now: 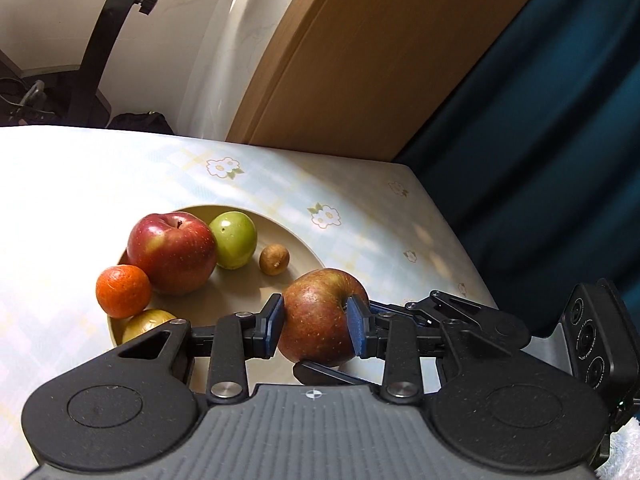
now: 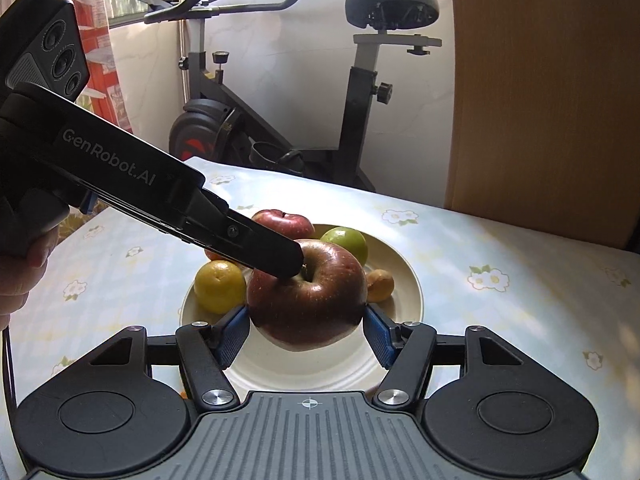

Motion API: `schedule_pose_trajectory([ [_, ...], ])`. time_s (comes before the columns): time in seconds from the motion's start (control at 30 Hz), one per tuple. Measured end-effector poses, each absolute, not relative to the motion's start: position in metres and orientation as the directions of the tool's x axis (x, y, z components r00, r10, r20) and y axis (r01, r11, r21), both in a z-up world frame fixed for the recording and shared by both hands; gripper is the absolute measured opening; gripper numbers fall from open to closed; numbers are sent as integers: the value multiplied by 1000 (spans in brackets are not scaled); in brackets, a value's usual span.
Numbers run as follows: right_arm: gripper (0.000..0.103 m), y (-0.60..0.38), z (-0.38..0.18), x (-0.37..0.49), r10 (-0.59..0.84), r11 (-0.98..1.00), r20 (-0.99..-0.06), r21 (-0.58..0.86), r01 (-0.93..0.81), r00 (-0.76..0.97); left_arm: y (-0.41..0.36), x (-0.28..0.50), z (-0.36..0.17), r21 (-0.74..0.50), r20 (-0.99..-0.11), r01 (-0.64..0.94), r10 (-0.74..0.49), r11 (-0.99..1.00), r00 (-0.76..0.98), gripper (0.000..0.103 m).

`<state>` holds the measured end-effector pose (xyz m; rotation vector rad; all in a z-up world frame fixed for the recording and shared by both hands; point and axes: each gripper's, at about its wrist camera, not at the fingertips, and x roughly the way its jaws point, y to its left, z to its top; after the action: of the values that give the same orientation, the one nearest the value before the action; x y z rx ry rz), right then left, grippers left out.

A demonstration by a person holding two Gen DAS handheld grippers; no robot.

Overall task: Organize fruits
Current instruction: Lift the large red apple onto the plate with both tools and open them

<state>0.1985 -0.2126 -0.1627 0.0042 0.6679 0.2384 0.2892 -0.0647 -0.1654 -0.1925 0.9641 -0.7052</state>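
Apple (image 1: 320, 316) — russet-red, speckled — clamped between the blue pads (image 1: 273, 326) of the left gripper (image 1: 316, 326), held above the near rim of a cream plate (image 1: 296, 240). In the right wrist view the same apple (image 2: 308, 304) sits between the right gripper's (image 2: 306, 334) pads (image 2: 230, 334), which stand spread at its flanks; whether they touch its skin I cannot tell. The left gripper's finger reaches in from the upper left of that view, tip at the apple's stem hollow.

On the plate: 1 larger red apple (image 1: 172, 254), 1 green round fruit (image 1: 234, 245) touching it, 1 small brown fruit (image 1: 274, 259) apart from both, 1 orange mandarin (image 1: 123, 291) at the rim, 1 yellow citrus (image 2: 219, 286) — partly hidden behind the left gripper in the left wrist view.

Plate rests on a table under a pale checked cloth (image 1: 120, 172) with flower prints. Exercise bike (image 2: 280, 92) stands behind the table; wooden panel (image 2: 540, 92) at right.
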Motion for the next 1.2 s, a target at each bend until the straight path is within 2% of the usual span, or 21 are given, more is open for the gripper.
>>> schedule_pose_trajectory([
  [0.43,56,-213,-180,238,208,975,-653,74,-212,728,-60,324,-189,-477,-699,437,-630,763,337,35],
  [0.57,56,-211,-181,243,183,973,-654,13,-231,734,-53,322,-185,-498,-679,434,-649,751,343,35],
  [0.93,57,-216,-179,239,155,978,-653,-2,-207,741,-45,316,-184,-453,-697,433,-612,779,373,35],
  [1.2,55,-224,-175,228,93,993,-654,10,-114,750,-34,305,-176,-402,-707,437,-576,805,410,35],
])
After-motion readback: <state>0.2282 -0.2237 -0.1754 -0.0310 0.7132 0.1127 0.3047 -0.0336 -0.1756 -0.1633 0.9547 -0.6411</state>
